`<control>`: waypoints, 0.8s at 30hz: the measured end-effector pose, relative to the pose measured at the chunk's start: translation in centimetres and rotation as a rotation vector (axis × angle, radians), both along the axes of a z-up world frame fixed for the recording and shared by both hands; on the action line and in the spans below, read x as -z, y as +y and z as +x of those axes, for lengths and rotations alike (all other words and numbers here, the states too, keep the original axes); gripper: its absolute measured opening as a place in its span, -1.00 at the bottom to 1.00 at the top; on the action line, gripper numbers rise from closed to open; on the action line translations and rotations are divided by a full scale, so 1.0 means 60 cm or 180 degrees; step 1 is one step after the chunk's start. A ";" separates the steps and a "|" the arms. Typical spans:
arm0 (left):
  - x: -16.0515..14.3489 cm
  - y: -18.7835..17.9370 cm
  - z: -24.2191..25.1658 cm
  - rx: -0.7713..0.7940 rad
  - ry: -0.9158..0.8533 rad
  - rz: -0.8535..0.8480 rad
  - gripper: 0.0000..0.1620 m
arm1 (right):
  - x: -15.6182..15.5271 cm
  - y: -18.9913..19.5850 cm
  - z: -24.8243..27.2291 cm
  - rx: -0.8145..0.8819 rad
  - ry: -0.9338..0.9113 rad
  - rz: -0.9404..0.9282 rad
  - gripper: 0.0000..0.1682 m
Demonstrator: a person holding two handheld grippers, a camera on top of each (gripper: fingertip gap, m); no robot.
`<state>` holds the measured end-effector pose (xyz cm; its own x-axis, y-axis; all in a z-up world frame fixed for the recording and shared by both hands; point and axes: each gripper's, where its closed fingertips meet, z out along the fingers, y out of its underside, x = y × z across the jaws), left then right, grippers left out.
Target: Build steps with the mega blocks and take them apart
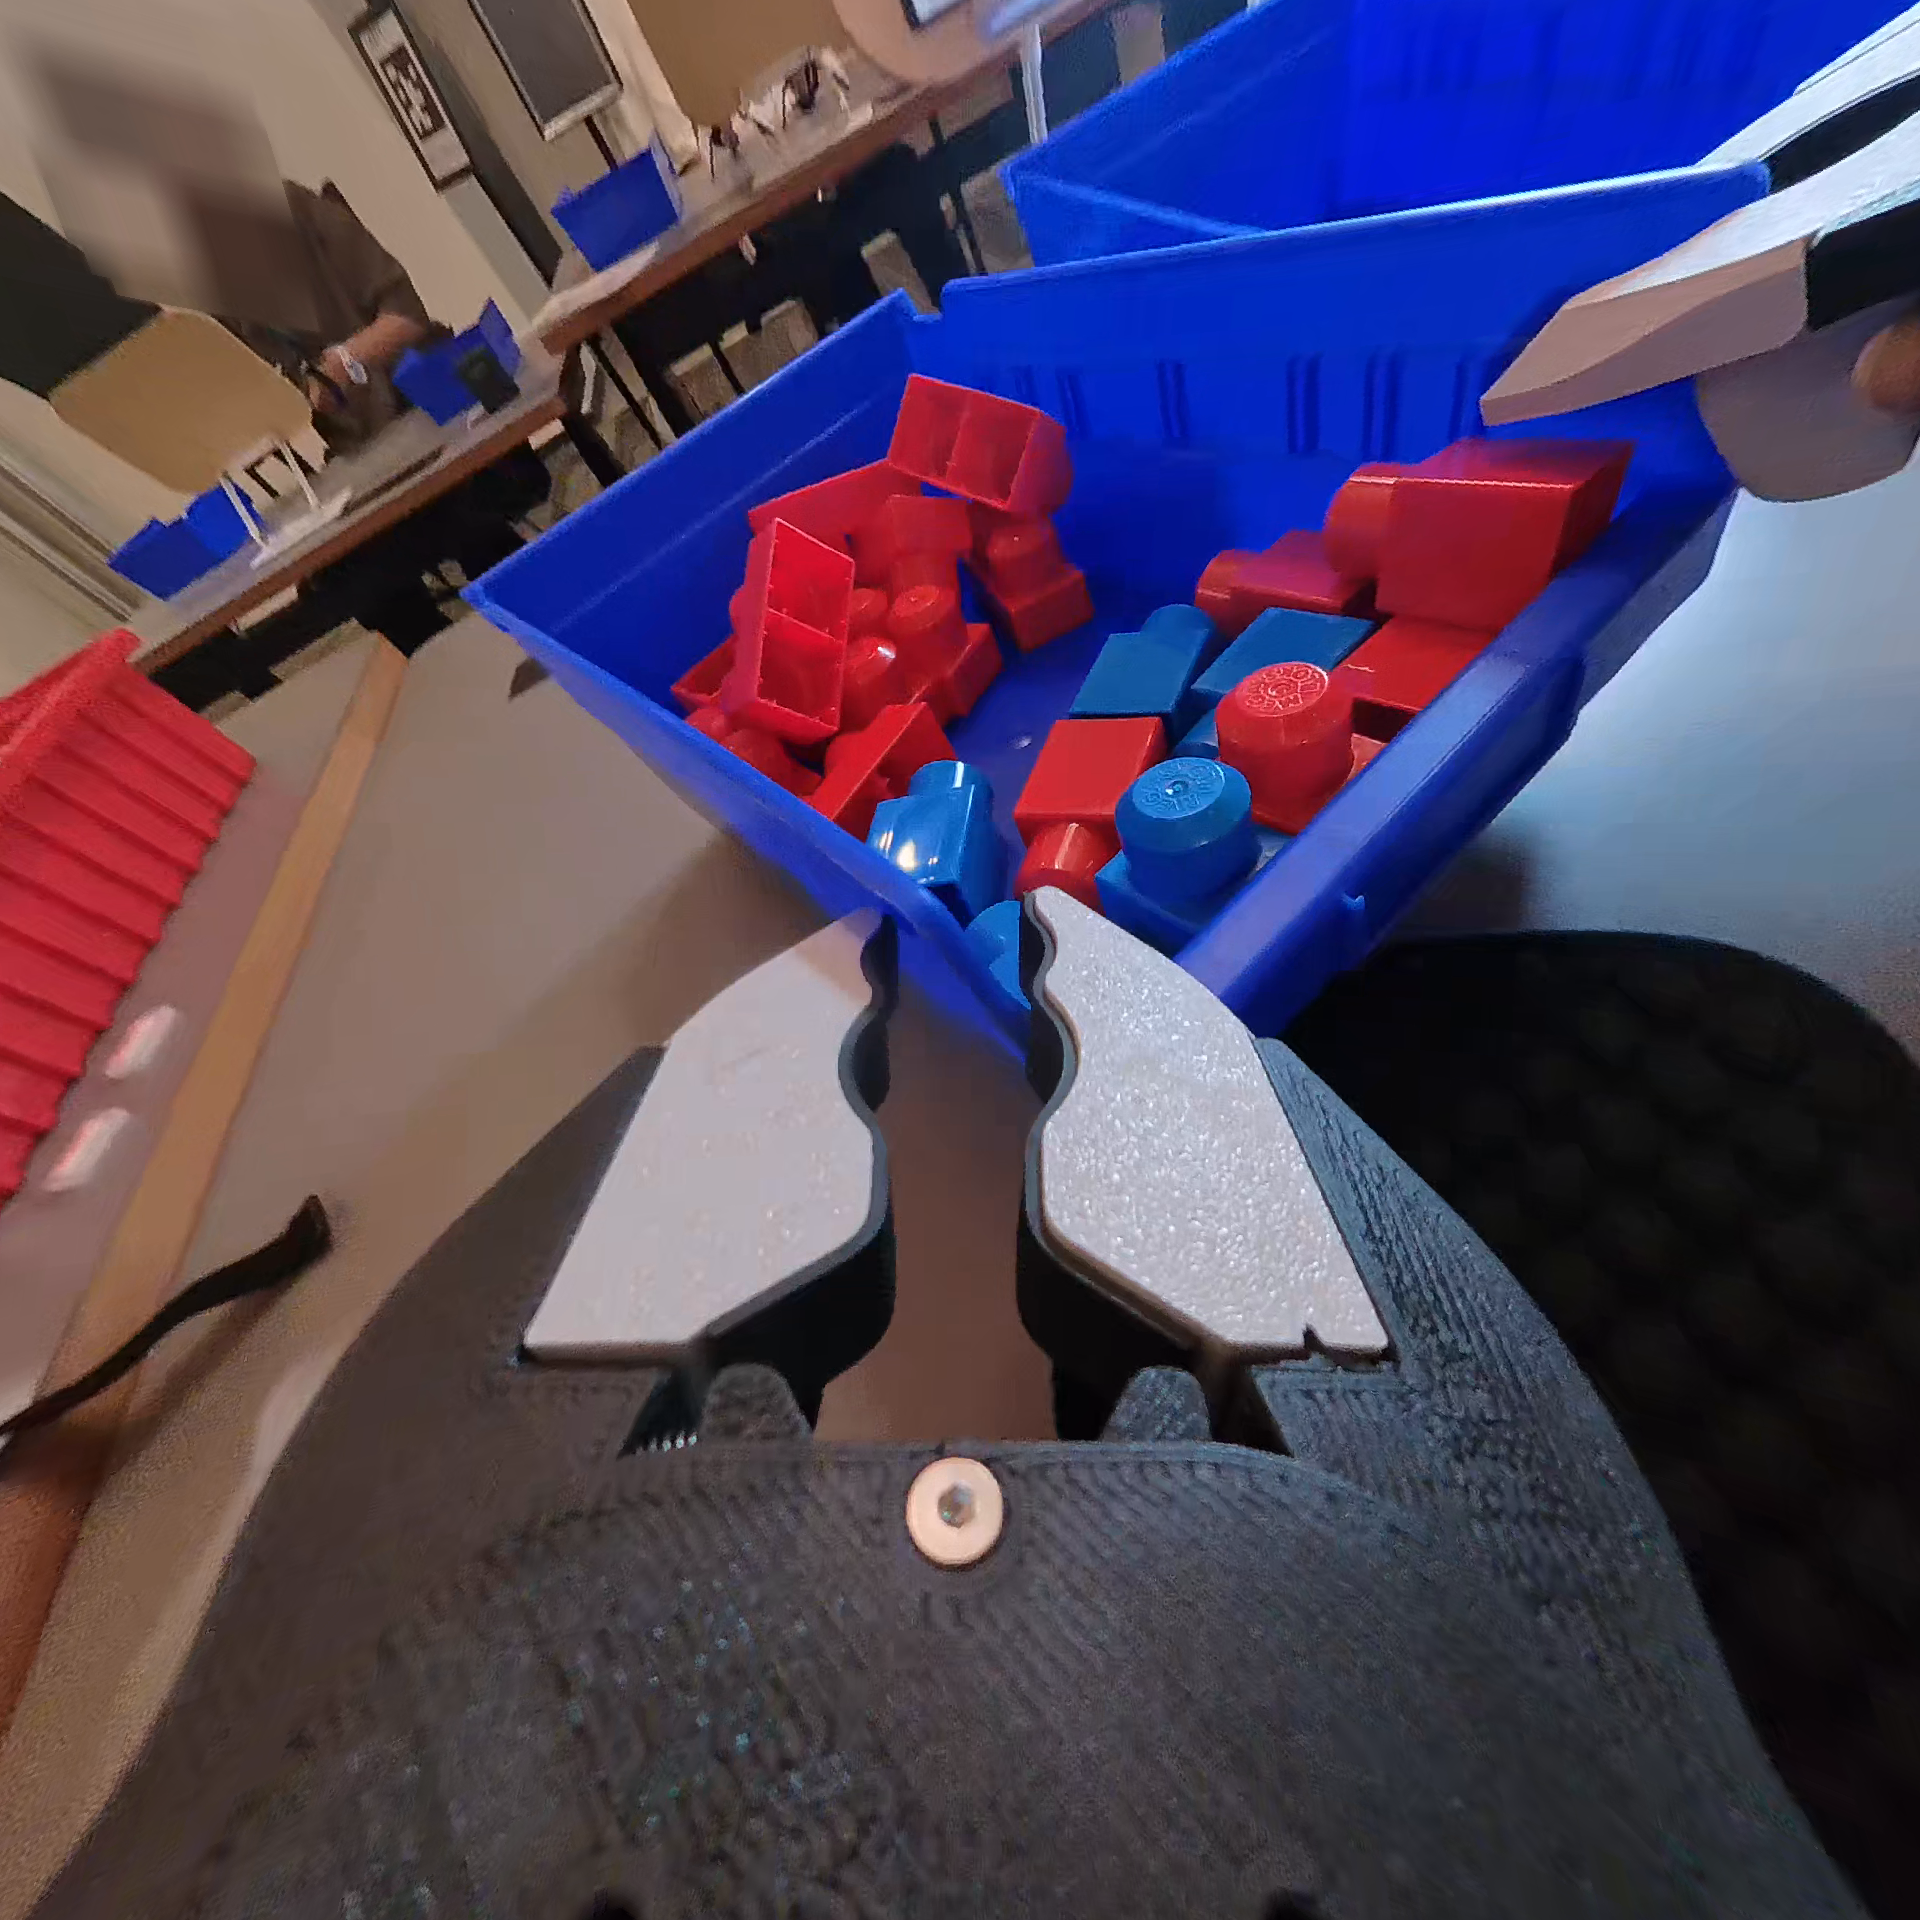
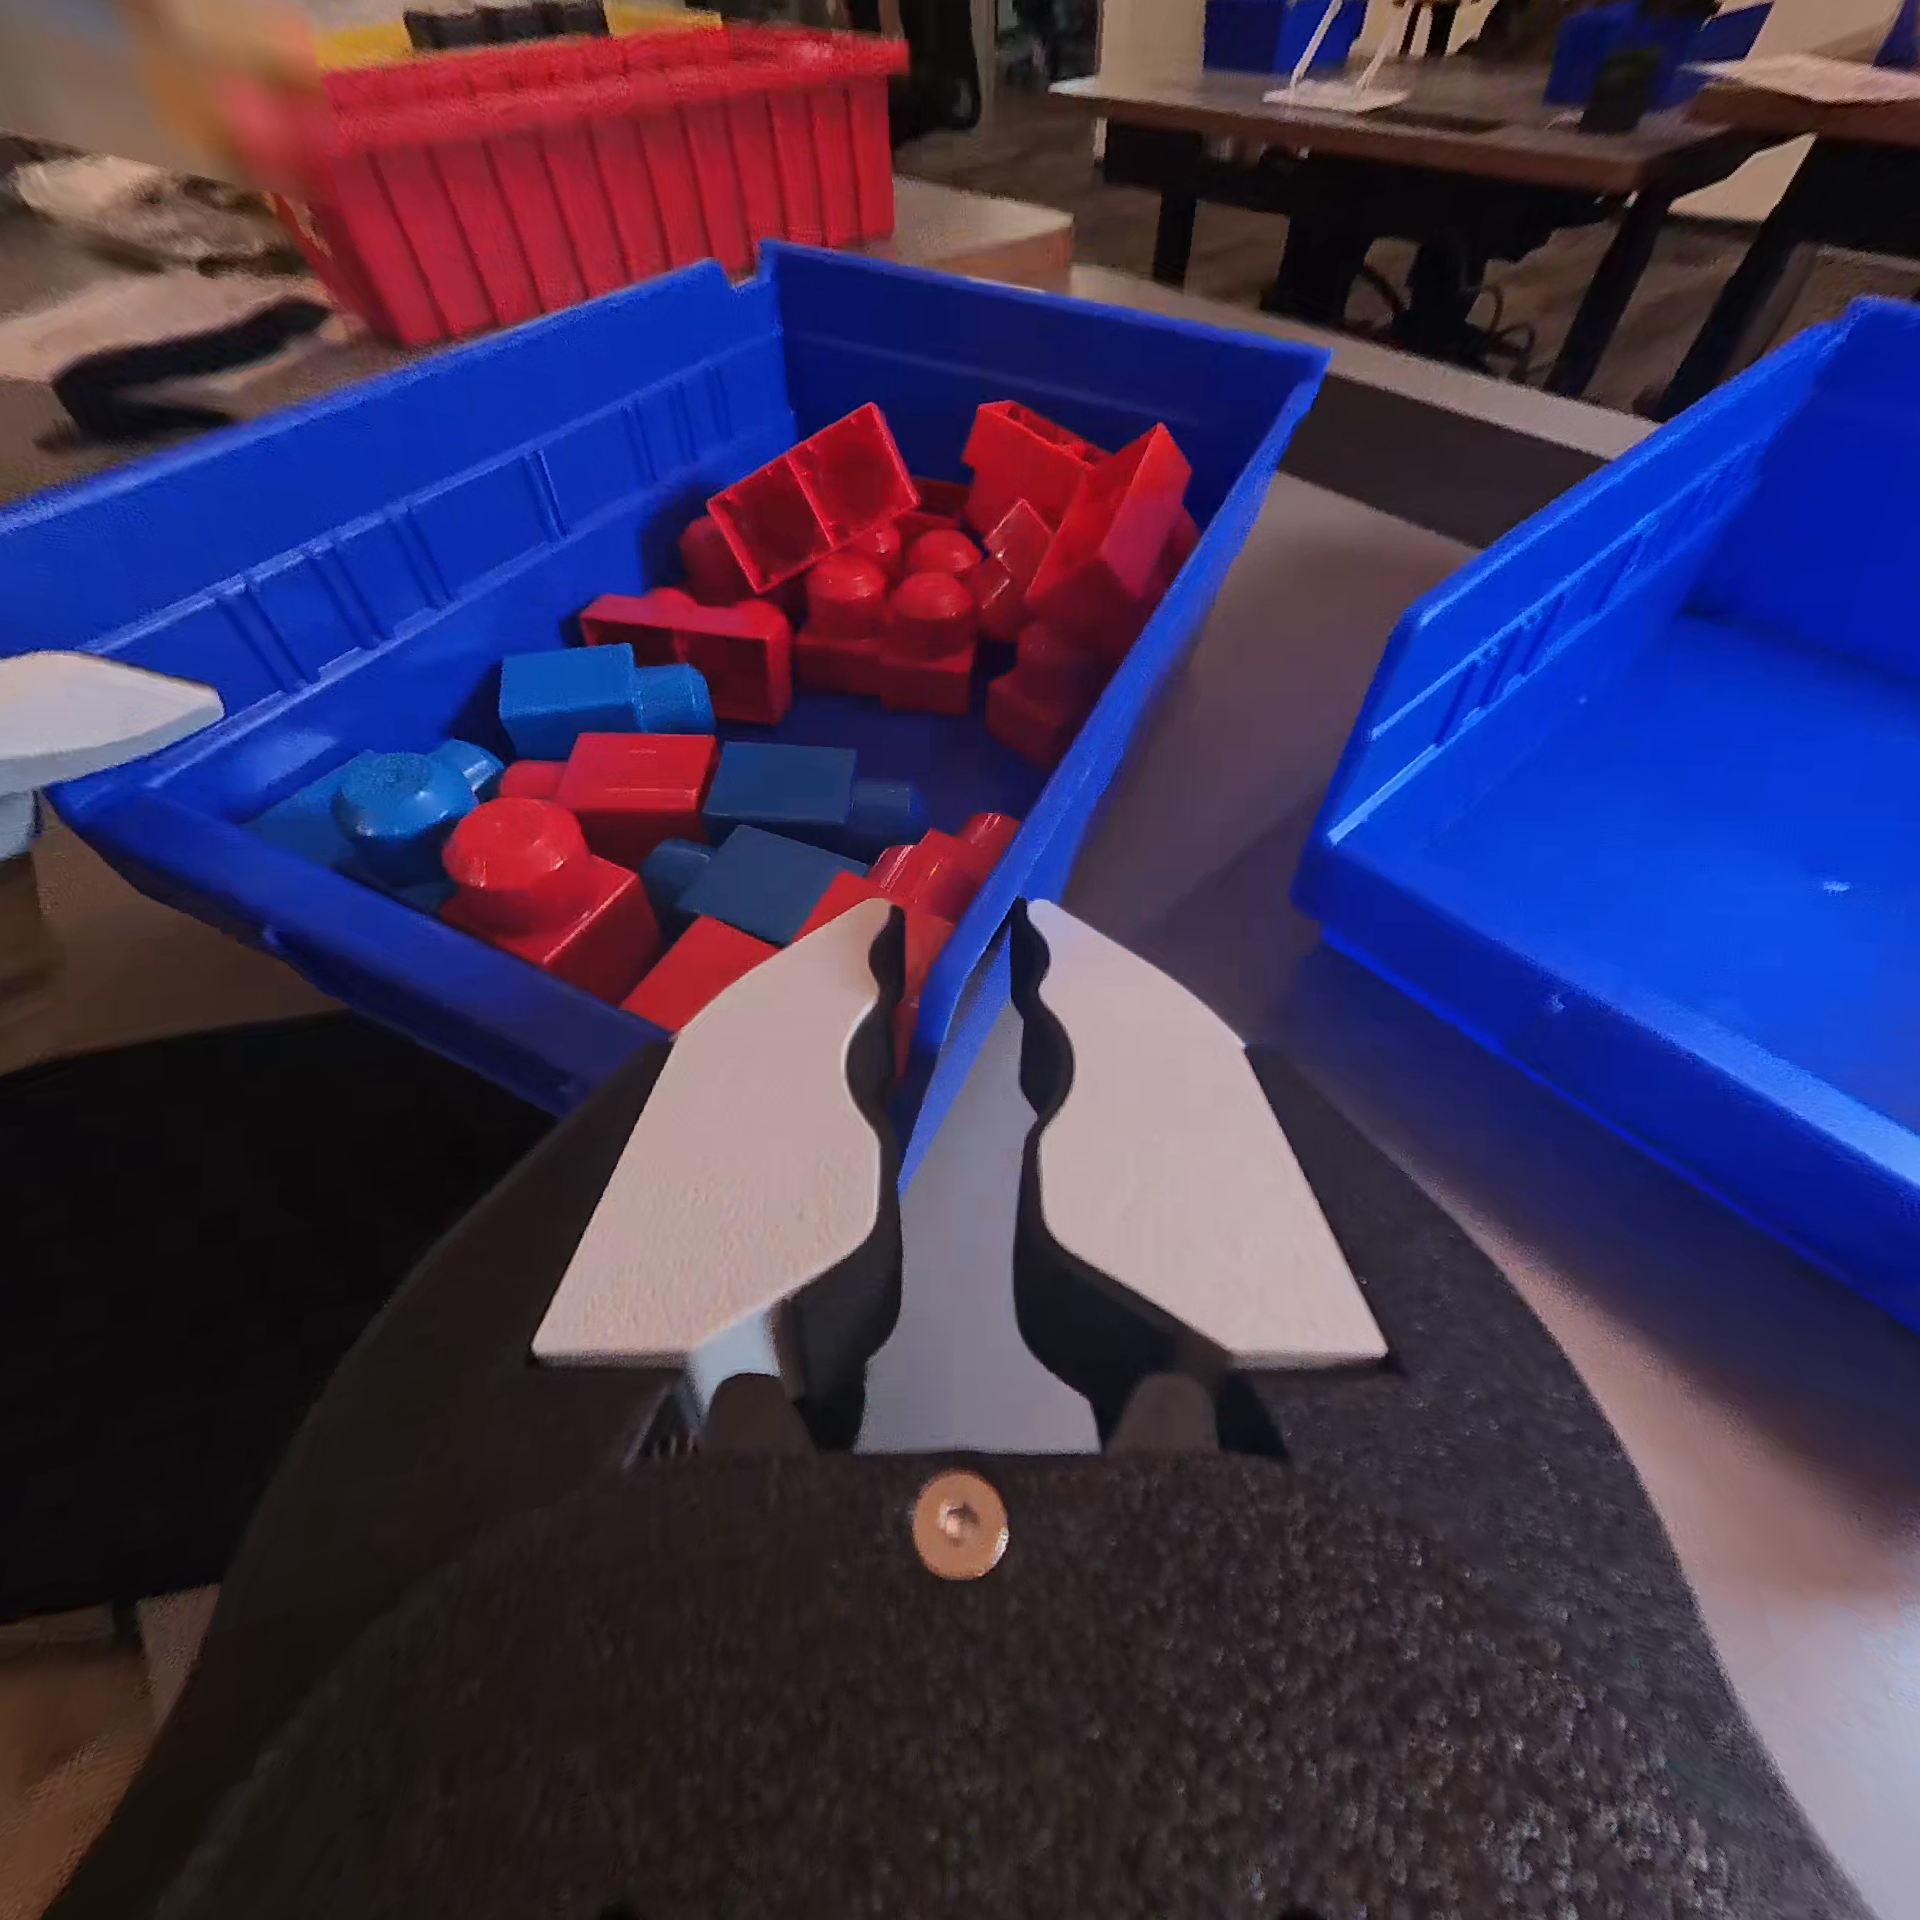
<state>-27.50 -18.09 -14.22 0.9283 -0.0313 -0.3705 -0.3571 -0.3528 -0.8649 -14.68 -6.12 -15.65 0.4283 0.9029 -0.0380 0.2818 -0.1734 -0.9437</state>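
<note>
Left wrist view looks along the left gripper (image 1: 954, 914), whose grey fingers stand parted with nothing between them, their tips poised at the near corner of the blue bin (image 1: 644, 582) so that one finger sits outside the left wall and the other over the rim. Inside the bin lie the mega blocks: a heap of red blocks (image 1: 883, 613) piled toward the far left corner, some tipped with their hollow undersides up, and a looser scatter of blue blocks (image 1: 1184, 821) and red ones toward the near right, with a strip of bare bin floor between the two groups. Farther right in this view the right gripper (image 1: 1621, 332) reaches over the bin's right edge. Right wrist view shows that gripper's (image 2: 956, 914) fingers likewise released and empty, straddling the bin's right wall near its front corner, one finger inside above a red block, the other outside. The tabletop (image 2: 1195, 665) runs as an open lane between this wall and an empty blue bin (image 2: 1621, 831) that stands just beside to the right. A red ribbed crate (image 2: 613, 197) sits beyond the bin's far edge, apart from it. A dark mat (image 2: 208, 1247) lies against the bin's front wall.
</note>
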 end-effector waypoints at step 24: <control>0.140 0.111 0.129 0.1667 0.1637 -0.2249 -0.42 | 0.128 0.242 0.104 -0.0753 -0.2908 0.0928 -0.45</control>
